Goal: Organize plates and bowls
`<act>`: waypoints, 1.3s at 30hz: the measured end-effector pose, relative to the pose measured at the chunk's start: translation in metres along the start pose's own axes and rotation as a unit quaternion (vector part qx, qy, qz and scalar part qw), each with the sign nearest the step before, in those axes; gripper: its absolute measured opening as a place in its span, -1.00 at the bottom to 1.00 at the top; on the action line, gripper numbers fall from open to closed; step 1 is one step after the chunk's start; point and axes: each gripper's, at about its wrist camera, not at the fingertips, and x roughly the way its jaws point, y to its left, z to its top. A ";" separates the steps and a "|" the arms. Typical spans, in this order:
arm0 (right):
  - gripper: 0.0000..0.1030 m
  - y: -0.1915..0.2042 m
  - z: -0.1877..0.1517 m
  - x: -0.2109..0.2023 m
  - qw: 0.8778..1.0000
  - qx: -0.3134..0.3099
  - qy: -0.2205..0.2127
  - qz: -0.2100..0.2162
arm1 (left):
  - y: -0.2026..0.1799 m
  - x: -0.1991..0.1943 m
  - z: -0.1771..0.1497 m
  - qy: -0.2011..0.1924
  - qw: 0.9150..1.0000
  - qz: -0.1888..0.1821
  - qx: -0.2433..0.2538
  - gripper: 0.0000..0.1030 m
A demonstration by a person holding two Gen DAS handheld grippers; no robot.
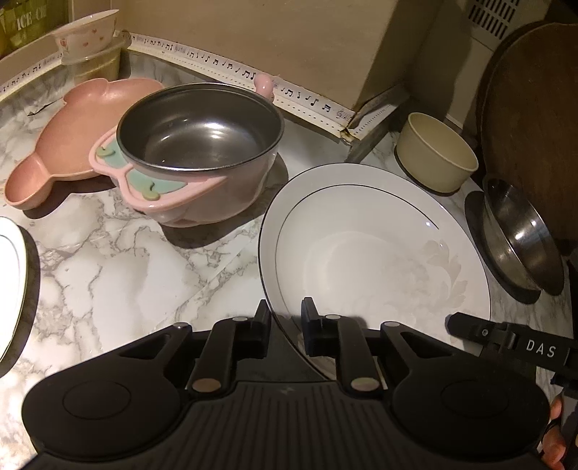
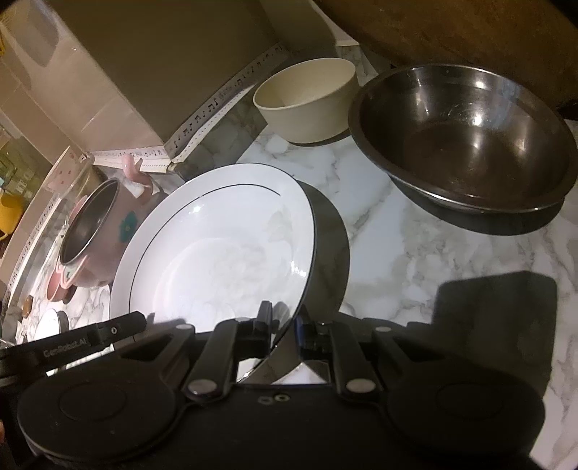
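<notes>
A large white plate (image 1: 361,253) with a thin dark rim line lies on the marble counter (image 1: 108,274). My left gripper (image 1: 287,316) is shut on its near left rim, one finger over the plate and one outside it. From the other side, my right gripper (image 2: 285,318) is shut on the near right rim of the same white plate (image 2: 224,246). That edge looks slightly raised, with a dark shadow under it. Behind the plate stands a steel bowl in a pink holder (image 1: 198,126), which rests against a pink shaped dish (image 1: 72,137).
A cream bowl (image 1: 437,152) and a steel bowl (image 2: 466,137) stand at the back right, in front of a round wooden board (image 1: 534,126). Another white plate (image 1: 11,274) shows at the left edge. A flowered bowl (image 1: 86,32) sits in the far corner by the wall.
</notes>
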 end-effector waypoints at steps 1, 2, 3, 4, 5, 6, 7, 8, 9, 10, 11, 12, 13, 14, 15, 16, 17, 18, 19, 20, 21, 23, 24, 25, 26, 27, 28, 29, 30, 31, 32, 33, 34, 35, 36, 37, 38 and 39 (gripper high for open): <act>-0.75 0.001 -0.002 -0.002 1.000 -0.005 -0.003 -0.001 | 0.000 -0.002 -0.002 -0.001 1.000 0.000 0.001 -0.69; -0.75 0.001 -0.003 -0.005 1.000 -0.009 -0.005 -0.001 | -0.001 -0.004 -0.003 -0.001 1.000 0.001 0.003 -0.69; -0.75 0.001 -0.005 -0.006 1.000 -0.010 -0.006 -0.001 | -0.002 -0.006 -0.005 -0.001 1.000 0.002 0.004 -0.69; -0.75 0.002 -0.008 -0.008 1.000 -0.011 -0.006 -0.003 | -0.003 -0.007 -0.007 0.000 1.000 0.003 0.005 -0.69; -0.75 0.001 -0.011 -0.010 1.000 -0.011 -0.005 -0.003 | -0.003 -0.009 -0.010 0.001 1.000 0.004 0.006 -0.69; -0.75 0.001 -0.014 -0.012 1.000 -0.009 -0.005 -0.002 | -0.004 -0.011 -0.012 0.002 1.000 0.004 0.005 -0.69; -0.75 0.000 -0.016 -0.014 1.000 -0.010 -0.005 -0.002 | -0.004 -0.013 -0.015 0.003 1.000 0.004 0.005 -0.69; -0.75 0.000 -0.019 -0.016 1.000 -0.011 -0.005 -0.002 | -0.005 -0.014 -0.017 0.004 1.000 0.003 0.006 -0.69; -0.75 0.000 -0.021 -0.018 1.000 -0.013 -0.004 -0.002 | -0.005 -0.016 -0.020 0.004 1.000 0.003 0.007 -0.69; -0.75 0.000 -0.023 -0.020 1.000 -0.013 -0.004 -0.002 | -0.006 -0.018 -0.023 0.005 1.000 0.003 0.008 -0.69; -0.75 -0.001 -0.025 -0.022 1.000 -0.013 -0.003 -0.002 | -0.006 -0.020 -0.025 0.005 1.000 0.002 0.007 -0.69; -0.75 -0.002 -0.028 -0.025 1.000 -0.015 -0.003 -0.002 | -0.007 -0.021 -0.028 0.006 1.000 0.003 0.007 -0.69; -0.75 -0.003 -0.030 -0.027 1.000 -0.016 -0.002 -0.003 | -0.008 -0.023 -0.030 0.008 1.000 0.002 0.008 -0.70; -0.75 -0.003 -0.033 -0.028 1.000 -0.017 -0.002 -0.003 | -0.009 -0.024 -0.033 0.009 1.000 0.003 0.008 -0.70; -0.75 -0.005 -0.035 -0.031 1.000 -0.017 -0.002 -0.002 | -0.011 -0.026 -0.036 0.009 1.000 0.003 0.010 -0.70; -0.75 -0.006 -0.037 -0.032 1.000 -0.017 -0.002 -0.002 | -0.012 -0.028 -0.038 0.009 1.000 0.004 0.013 -0.70; -0.75 -0.007 -0.040 -0.034 1.000 -0.016 -0.002 -0.001 | -0.013 -0.030 -0.041 0.010 1.000 0.004 0.013 -0.70; -0.75 -0.009 -0.042 -0.035 1.000 -0.014 -0.002 -0.001 | -0.014 -0.030 -0.043 0.009 1.000 0.004 0.014 -0.70; -0.75 -0.009 -0.043 -0.036 1.000 -0.016 -0.002 -0.001 | -0.015 -0.031 -0.044 0.008 1.000 0.005 0.015 -0.70; -0.75 -0.010 -0.044 -0.037 1.000 -0.017 -0.003 -0.001 | -0.015 -0.032 -0.046 0.008 1.000 0.005 0.016 -0.70; -0.75 -0.010 -0.046 -0.038 1.000 -0.017 -0.003 -0.002 | -0.015 -0.032 -0.047 0.008 1.000 0.005 0.015 -0.70; -0.75 -0.011 -0.048 -0.039 1.000 -0.016 -0.001 0.001 | -0.016 -0.033 -0.048 0.009 1.000 0.006 0.014 -0.70; -0.75 -0.012 -0.049 -0.039 1.000 -0.014 0.000 0.003 | -0.016 -0.033 -0.049 0.009 1.000 0.007 0.015 -0.70; -0.75 -0.013 -0.050 -0.039 1.000 -0.012 0.001 0.004 | -0.016 -0.033 -0.050 0.009 1.000 0.008 0.015 -0.70; -0.75 -0.014 -0.051 -0.039 1.000 -0.011 0.001 0.004 | -0.016 -0.033 -0.050 0.010 1.000 0.007 0.014 -0.70; -0.75 -0.015 -0.052 -0.038 1.000 -0.008 0.003 0.003 | -0.017 -0.032 -0.051 0.010 1.000 0.007 0.014 -0.70; -0.74 -0.016 -0.053 -0.037 1.000 -0.004 0.005 0.003 | -0.018 -0.033 -0.051 0.008 1.000 0.008 0.017 -0.70; -0.73 -0.016 -0.053 -0.038 1.000 -0.006 0.005 0.004 | -0.018 -0.033 -0.052 0.006 1.000 0.010 0.020 -0.69; -0.72 -0.015 -0.053 -0.038 1.000 -0.009 0.008 0.002 | -0.018 -0.034 -0.052 0.006 1.000 0.009 0.019 -0.69; -0.71 -0.015 -0.052 -0.038 1.000 -0.008 0.009 0.000 | -0.017 -0.034 -0.051 0.007 1.000 0.008 0.016 -0.69; -0.63 -0.014 -0.053 -0.038 1.000 -0.010 0.007 -0.003 | -0.016 -0.034 -0.051 0.008 1.000 0.006 0.012 -0.69; -0.53 -0.012 -0.052 -0.040 1.000 -0.016 0.005 -0.017 | -0.016 -0.035 -0.051 0.008 1.000 0.006 0.010 -0.69; -0.50 -0.010 -0.052 -0.040 0.999 -0.021 0.003 -0.029 | -0.016 -0.036 -0.051 0.006 1.000 0.008 0.012 -0.69; -0.50 -0.010 -0.051 -0.041 0.999 -0.023 0.002 -0.034 | -0.017 -0.037 -0.051 0.004 1.000 0.010 0.016 -0.69; -0.50 -0.010 -0.051 -0.043 0.999 -0.022 0.002 -0.034 | -0.017 -0.037 -0.052 0.003 1.000 0.012 0.021 -0.69; -0.49 -0.010 -0.051 -0.045 0.999 -0.021 0.001 -0.037 | -0.018 -0.038 -0.052 0.002 1.000 0.013 0.024 -0.69; -0.46 -0.011 -0.050 -0.047 0.999 -0.021 -0.001 -0.043 | -0.018 -0.039 -0.052 0.001 1.000 0.015 0.026 -0.66; -0.42 -0.010 -0.050 -0.049 0.998 -0.024 -0.004 -0.050 | -0.018 -0.039 -0.052 0.001 1.000 0.017 0.025 -0.62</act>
